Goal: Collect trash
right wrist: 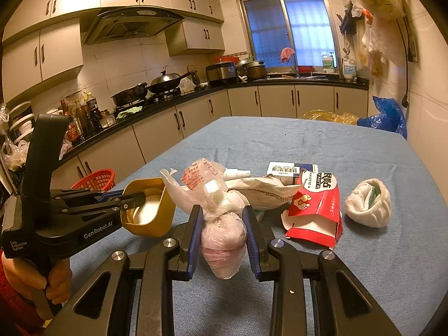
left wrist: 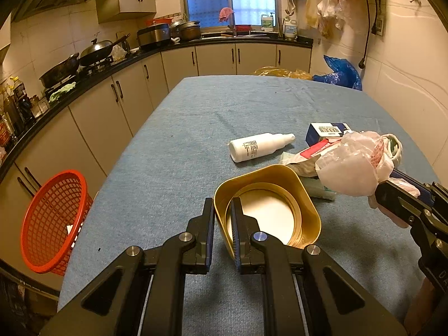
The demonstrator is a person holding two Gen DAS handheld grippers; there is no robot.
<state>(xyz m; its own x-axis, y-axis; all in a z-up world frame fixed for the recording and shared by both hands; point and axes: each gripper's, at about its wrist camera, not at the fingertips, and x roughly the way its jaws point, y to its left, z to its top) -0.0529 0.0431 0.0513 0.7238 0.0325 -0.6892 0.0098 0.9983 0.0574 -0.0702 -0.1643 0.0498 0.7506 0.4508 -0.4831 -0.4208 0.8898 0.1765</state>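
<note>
Clamped between my right gripper (right wrist: 223, 224) pads is a knotted plastic bag (right wrist: 222, 240) of pinkish stuff, its loose white top printed with red writing too small for me to read. My left gripper (left wrist: 223, 218) is pinched shut on the wall of a gold tin (left wrist: 268, 210), one finger inside and one outside; its side reads "GenRobot.AI" and "Data Acquisition System".

Taking the tin as my landmark on the blue tablecloth (left wrist: 196, 117): just beyond it a white spray bottle (left wrist: 260, 146) lies on its side, its label unreadable. To the tin's right sit a crumpled paper bag (right wrist: 266, 193), a torn red packet (right wrist: 316, 210) with part of a word like "ANTIE", a blue-and-white barcoded box (right wrist: 291, 170) and a rolled white sock (right wrist: 368, 207). Left of the tin, off the table's edge, hangs a red mesh basket (left wrist: 53, 221).
</note>
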